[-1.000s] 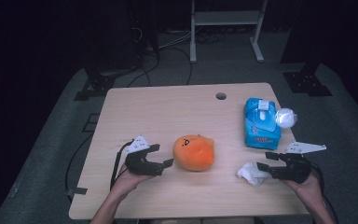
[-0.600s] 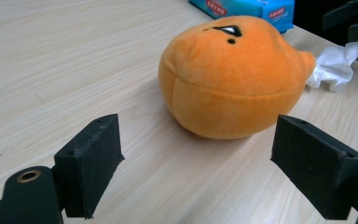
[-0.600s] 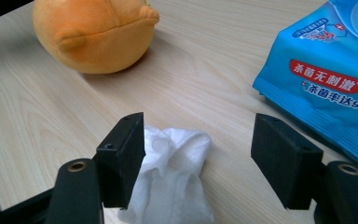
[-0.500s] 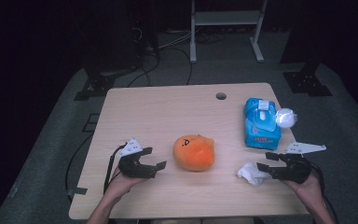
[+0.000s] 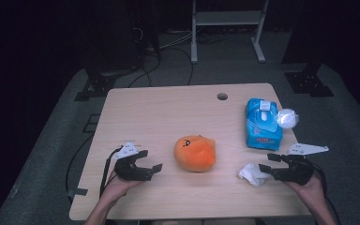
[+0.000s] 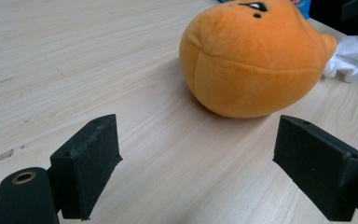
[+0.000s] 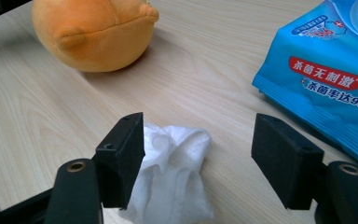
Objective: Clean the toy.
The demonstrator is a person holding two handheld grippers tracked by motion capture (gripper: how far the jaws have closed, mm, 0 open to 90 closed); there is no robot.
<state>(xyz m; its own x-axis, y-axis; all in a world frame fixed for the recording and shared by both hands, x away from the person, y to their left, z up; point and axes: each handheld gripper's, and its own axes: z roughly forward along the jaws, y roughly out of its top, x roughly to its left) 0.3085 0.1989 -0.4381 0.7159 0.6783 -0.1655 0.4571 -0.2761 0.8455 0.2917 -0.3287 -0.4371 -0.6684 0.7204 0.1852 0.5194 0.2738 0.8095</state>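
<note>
- Two grippers, both with jaws apart: left gripper (image 5: 146,165), just widened with nothing between, faces the round orange plush toy (image 5: 195,153) at mid-table; right gripper (image 5: 270,169) straddles the crumpled white tissue (image 5: 252,174) without pressing it.
- Risk: the limp tissue may slip from a shallow pinch; the soft toy may roll when nudged.
- Unclear: the toy's underside and the blue wipes packet (image 7: 326,70), cut off by the frame.

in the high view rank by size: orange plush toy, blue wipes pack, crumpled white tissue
1. orange plush toy and blue wipes pack: look about alike, too close to rank.
2. crumpled white tissue: clearly the smallest.
</note>
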